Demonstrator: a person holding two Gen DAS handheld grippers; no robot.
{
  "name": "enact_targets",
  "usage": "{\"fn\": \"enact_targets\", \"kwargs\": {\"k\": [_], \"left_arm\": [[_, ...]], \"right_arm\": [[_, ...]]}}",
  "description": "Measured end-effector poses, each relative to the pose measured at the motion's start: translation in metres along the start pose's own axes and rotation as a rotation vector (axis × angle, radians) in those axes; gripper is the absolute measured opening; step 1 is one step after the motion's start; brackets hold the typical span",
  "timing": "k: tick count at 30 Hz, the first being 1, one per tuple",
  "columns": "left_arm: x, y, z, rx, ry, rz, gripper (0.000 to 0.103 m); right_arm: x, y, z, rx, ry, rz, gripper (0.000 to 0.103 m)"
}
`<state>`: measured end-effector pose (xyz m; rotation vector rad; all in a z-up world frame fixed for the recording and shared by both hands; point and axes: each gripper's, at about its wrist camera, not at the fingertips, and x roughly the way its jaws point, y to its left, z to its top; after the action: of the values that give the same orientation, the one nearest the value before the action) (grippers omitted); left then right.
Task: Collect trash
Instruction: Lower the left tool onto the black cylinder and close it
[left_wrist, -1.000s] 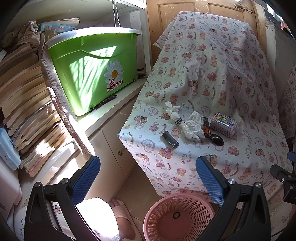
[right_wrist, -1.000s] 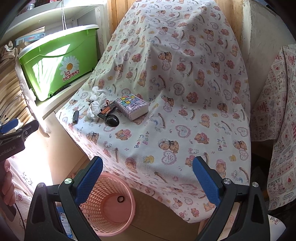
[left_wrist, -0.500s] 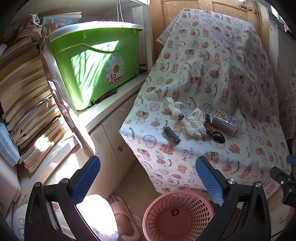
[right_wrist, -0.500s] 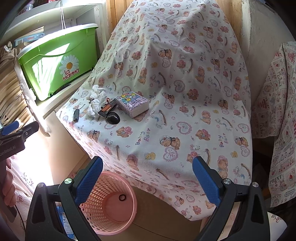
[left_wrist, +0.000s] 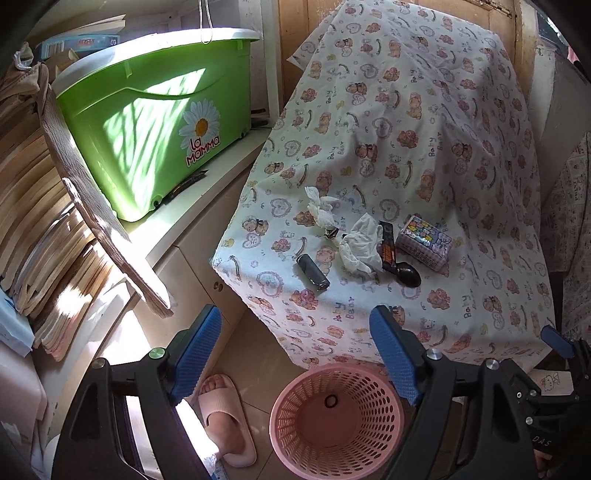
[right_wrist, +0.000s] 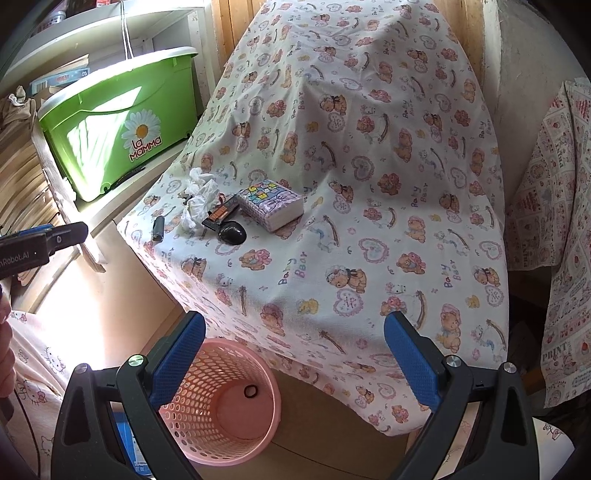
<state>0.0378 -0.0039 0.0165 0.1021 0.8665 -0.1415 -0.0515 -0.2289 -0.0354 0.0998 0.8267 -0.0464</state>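
Two crumpled white tissues (left_wrist: 360, 242) (right_wrist: 197, 201) lie on a table draped in a bear-print cloth (left_wrist: 406, 155) (right_wrist: 351, 184), beside a small wrapper scrap (left_wrist: 330, 232). A pink mesh waste basket (left_wrist: 334, 410) (right_wrist: 221, 402) stands on the floor under the table's front edge, holding only a small black ring. My left gripper (left_wrist: 301, 354) is open and empty, above the basket and short of the table. My right gripper (right_wrist: 293, 354) is open and empty at the table's front edge.
On the cloth lie a black lighter (left_wrist: 312, 272), a black and orange bar (left_wrist: 386, 246), a black oval object (left_wrist: 408, 275) and a tissue pack (left_wrist: 424, 242). A green "La Mamma" bin (left_wrist: 147, 122) sits on a white cabinet at left. A slippered foot (left_wrist: 221, 410) is beside the basket.
Both grippers have moved a little closer to the table; the items on the cloth look larger. Nothing was picked up or shifted.
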Motion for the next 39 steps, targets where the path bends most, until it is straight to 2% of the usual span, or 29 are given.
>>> {"fn": "enact_targets", "kwargs": {"k": [2, 5, 6, 10, 14, 16, 18, 21, 23, 27, 29, 31, 34, 39], "left_arm": [[0.007, 0.001, 0.015, -0.012, 0.046, -0.030, 0.078], [0.030, 0.010, 0.035, -0.055, 0.148, -0.103, 0.052], [0.037, 0.014, 0.041, -0.073, 0.173, -0.113, 0.046], [0.063, 0.021, 0.060, -0.099, 0.218, -0.114, 0.045], [0.096, 0.022, 0.063, -0.138, 0.319, -0.140, 0.045], [0.113, 0.020, 0.060, -0.157, 0.361, -0.135, 0.045], [0.130, 0.015, 0.058, -0.156, 0.400, -0.107, 0.041], [0.150, 0.007, 0.054, -0.145, 0.438, -0.117, 0.038], [0.158, 0.004, 0.053, -0.144, 0.442, -0.109, 0.037], [0.169, -0.004, 0.052, -0.125, 0.444, -0.104, 0.035], [0.171, -0.007, 0.053, -0.106, 0.431, -0.083, 0.027], [0.173, -0.006, 0.051, -0.126, 0.433, -0.103, 0.017], [0.173, -0.007, 0.052, -0.111, 0.423, -0.103, 0.013], [0.148, -0.010, 0.064, -0.120, 0.351, -0.105, 0.013]], "right_arm": [[0.002, 0.001, 0.003, -0.009, -0.003, 0.001, 0.099], [0.011, 0.004, 0.022, -0.032, 0.019, 0.037, 0.098], [0.013, 0.004, 0.032, -0.036, 0.016, 0.036, 0.098], [0.016, -0.003, 0.068, -0.036, -0.040, -0.008, 0.098], [0.030, -0.018, 0.088, 0.000, -0.051, -0.010, 0.098], [0.040, -0.028, 0.090, 0.032, -0.036, -0.007, 0.098], [0.051, -0.038, 0.088, 0.064, -0.005, 0.008, 0.098], [0.066, -0.051, 0.087, 0.102, 0.043, 0.034, 0.093], [0.073, -0.055, 0.088, 0.104, 0.061, 0.049, 0.088], [0.075, -0.054, 0.092, 0.096, 0.043, 0.078, 0.086], [0.076, -0.052, 0.095, 0.090, 0.040, 0.098, 0.083], [0.078, -0.050, 0.096, 0.073, 0.044, 0.118, 0.080], [0.082, -0.038, 0.100, 0.003, 0.044, 0.124, 0.077], [0.091, -0.005, 0.114, -0.156, 0.009, 0.158, 0.077]]}}
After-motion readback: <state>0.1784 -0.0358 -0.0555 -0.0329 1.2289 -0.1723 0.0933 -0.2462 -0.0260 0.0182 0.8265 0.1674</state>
